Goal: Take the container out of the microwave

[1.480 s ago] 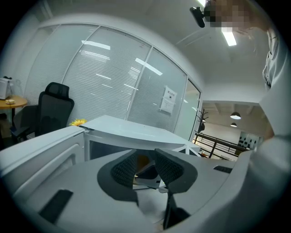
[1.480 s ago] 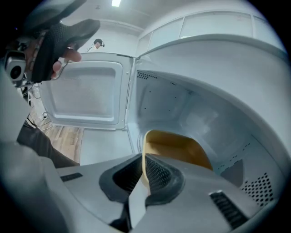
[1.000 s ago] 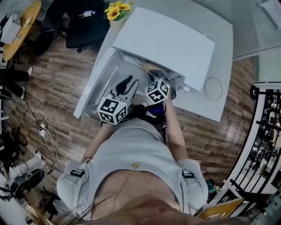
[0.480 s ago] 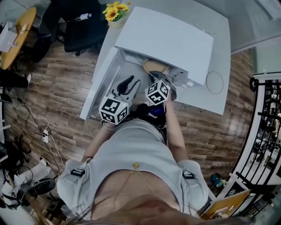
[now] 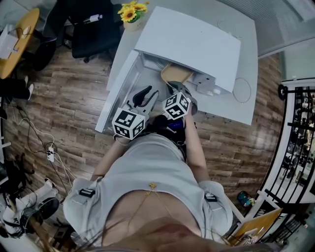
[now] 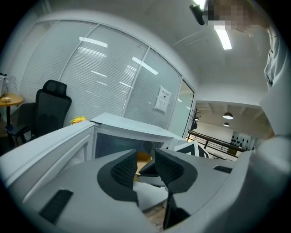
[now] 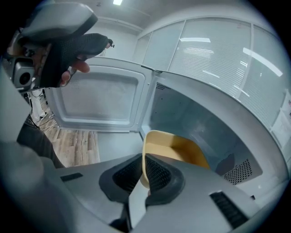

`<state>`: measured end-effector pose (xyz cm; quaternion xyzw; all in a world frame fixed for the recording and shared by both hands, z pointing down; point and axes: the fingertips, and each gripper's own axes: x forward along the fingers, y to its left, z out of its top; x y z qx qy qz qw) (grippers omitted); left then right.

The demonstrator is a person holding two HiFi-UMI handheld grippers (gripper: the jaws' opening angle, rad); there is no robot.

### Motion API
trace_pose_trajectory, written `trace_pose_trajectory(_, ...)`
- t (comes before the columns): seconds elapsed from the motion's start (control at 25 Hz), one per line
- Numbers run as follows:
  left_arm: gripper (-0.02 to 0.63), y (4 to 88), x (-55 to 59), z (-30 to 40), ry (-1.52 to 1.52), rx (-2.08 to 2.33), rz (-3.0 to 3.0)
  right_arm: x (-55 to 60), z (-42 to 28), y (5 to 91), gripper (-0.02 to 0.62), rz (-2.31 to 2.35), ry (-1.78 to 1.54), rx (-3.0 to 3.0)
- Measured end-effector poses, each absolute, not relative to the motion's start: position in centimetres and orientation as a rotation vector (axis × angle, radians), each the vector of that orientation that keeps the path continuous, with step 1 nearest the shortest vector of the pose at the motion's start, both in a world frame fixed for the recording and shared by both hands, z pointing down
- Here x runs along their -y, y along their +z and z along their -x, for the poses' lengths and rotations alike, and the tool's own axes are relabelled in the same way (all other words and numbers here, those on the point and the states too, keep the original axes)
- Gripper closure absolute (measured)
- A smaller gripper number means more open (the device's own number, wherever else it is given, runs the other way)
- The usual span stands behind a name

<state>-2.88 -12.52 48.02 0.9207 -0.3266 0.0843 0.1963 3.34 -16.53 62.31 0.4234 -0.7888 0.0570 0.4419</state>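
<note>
A white box-shaped microwave (image 5: 192, 42) stands on a white desk (image 5: 246, 59), and its white door (image 5: 118, 83) with a frosted window hangs wide open to the microwave's left. A shallow yellow plastic container (image 7: 175, 152) sits in the open front of the microwave's grey cavity. From the head view its near end (image 5: 176, 74) shows just under the front edge of the microwave's top.

The right gripper (image 7: 142, 170) reaches into the microwave's opening. Its dark ribbed fingers (image 7: 157, 175) are closed on the near wall of the container, one pad inside the rim and one outside.

The left gripper (image 6: 145, 166) hovers in front of the microwave, between the open door and the right gripper, pointing toward the cavity. Its fingers (image 6: 123, 170) stand apart with a clear gap between the pads and touch neither the door nor the container.

Behind the microwave's far left corner sits a bunch of yellow sunflowers (image 5: 132, 11). A black office chair (image 5: 93, 29) stands on the wooden plank floor (image 5: 64, 98) to the microwave's left.
</note>
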Motion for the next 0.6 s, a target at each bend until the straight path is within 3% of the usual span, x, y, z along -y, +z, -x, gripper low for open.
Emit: trace_pose_trajectory(0.6, 0.485, 47.9, 9.4, 4.1, 0.162, 0.788, -2.594, 13.6, -0.7, 61.7, 0.566, -1.071, 0.138, 1.941)
